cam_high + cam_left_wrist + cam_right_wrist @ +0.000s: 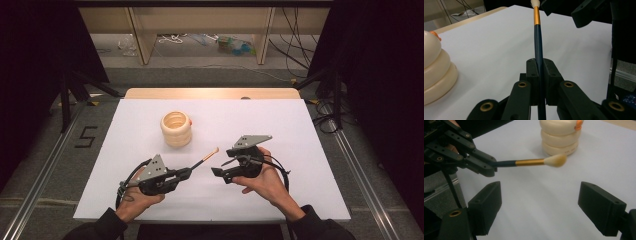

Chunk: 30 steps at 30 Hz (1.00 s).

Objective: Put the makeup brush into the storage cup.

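Note:
My left gripper (pixel 187 172) is shut on the dark handle of a makeup brush (pixel 206 157), which has a gold band and a pale bristle tip and points up and to the right. In the left gripper view the brush (pixel 537 37) runs straight out from between the closed jaws. My right gripper (pixel 218 172) stands open just right of the brush tip, nothing between its fingers. In the right gripper view the brush (pixel 534 162) hangs above the table in front of the wide-apart jaws, held by the left gripper (pixel 490 168). A cream ribbed holder (pixel 176 128) stands farther back.
The white table top (pixel 260 120) has free room on the right and front. The holder (pixel 560 136) has a small orange piece at its far side. Beyond the table's far wooden edge lie cables and clutter on the floor.

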Motion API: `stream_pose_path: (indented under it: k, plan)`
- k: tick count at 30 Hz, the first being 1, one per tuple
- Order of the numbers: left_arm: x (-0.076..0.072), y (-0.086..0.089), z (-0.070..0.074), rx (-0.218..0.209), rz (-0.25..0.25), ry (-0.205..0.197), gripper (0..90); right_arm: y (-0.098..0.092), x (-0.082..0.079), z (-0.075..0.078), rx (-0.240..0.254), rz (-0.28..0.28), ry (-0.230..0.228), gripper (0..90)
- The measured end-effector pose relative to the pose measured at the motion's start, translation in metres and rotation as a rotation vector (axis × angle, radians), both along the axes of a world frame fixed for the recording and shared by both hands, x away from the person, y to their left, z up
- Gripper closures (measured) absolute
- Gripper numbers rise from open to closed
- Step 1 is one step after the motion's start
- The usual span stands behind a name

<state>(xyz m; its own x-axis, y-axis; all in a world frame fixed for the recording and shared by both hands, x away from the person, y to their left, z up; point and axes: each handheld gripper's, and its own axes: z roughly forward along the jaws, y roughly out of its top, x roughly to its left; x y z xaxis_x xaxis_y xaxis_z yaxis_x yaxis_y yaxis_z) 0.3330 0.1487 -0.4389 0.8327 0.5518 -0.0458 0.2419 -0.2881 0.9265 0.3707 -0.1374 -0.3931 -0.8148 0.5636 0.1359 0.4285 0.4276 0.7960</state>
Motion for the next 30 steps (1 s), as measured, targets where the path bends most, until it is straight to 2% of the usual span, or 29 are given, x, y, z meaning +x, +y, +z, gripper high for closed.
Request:
stream_pose_path:
  k: [1, 7, 10, 11, 15, 17, 20, 21, 23, 26, 27, 30]
  plan:
    - [0.001, 0.001, 0.001, 0.003, -0.009, -0.013, 84.1, 0.001, 0.0, 0.0, 0.006, 0.004, 0.003, 20.2]
    - [0.0, 0.001, 0.002, -0.036, -0.006, -0.02, 84.1, 0.004, -0.001, -0.002, 0.072, 0.017, 0.009, 20.8]
    - [-0.002, 0.0, 0.003, -0.052, 0.014, -0.006, 84.1, 0.006, -0.001, -0.003, 0.095, 0.021, 0.013, 21.1]
    - [-0.001, 0.0, 0.003, -0.048, 0.005, -0.021, 84.1, 0.007, -0.001, -0.003, 0.103, 0.025, 0.015, 21.3]
    - [-0.004, -0.002, 0.004, -0.065, 0.013, -0.007, 84.1, 0.009, 0.0, -0.006, 0.131, 0.036, 0.015, 22.3]
    - [-0.004, -0.003, 0.004, -0.063, -0.001, -0.02, 84.1, 0.01, 0.001, -0.007, 0.143, 0.038, 0.017, 23.0]
    - [-0.005, -0.004, 0.005, -0.078, 0.011, -0.015, 84.1, 0.012, 0.0, -0.008, 0.167, 0.044, 0.036, 23.1]
    - [-0.005, -0.004, 0.005, -0.08, 0.008, -0.027, 84.1, 0.013, 0.0, -0.008, 0.18, 0.039, 0.033, 23.2]
    - [-0.006, -0.004, 0.006, -0.087, 0.017, -0.02, 84.1, 0.014, 0.0, -0.008, 0.195, 0.04, 0.031, 23.2]
    - [-0.006, -0.005, 0.007, -0.094, 0.017, -0.033, 84.1, 0.016, 0.0, -0.008, 0.232, 0.04, 0.036, 23.7]
    - [-0.006, -0.005, 0.007, -0.098, 0.017, -0.03, 84.1, 0.016, 0.0, -0.008, 0.23, 0.038, 0.027, 23.8]
    - [-0.007, -0.006, 0.007, -0.099, 0.019, -0.035, 84.1, 0.019, 0.0, -0.008, 0.266, 0.042, 0.039, 24.5]
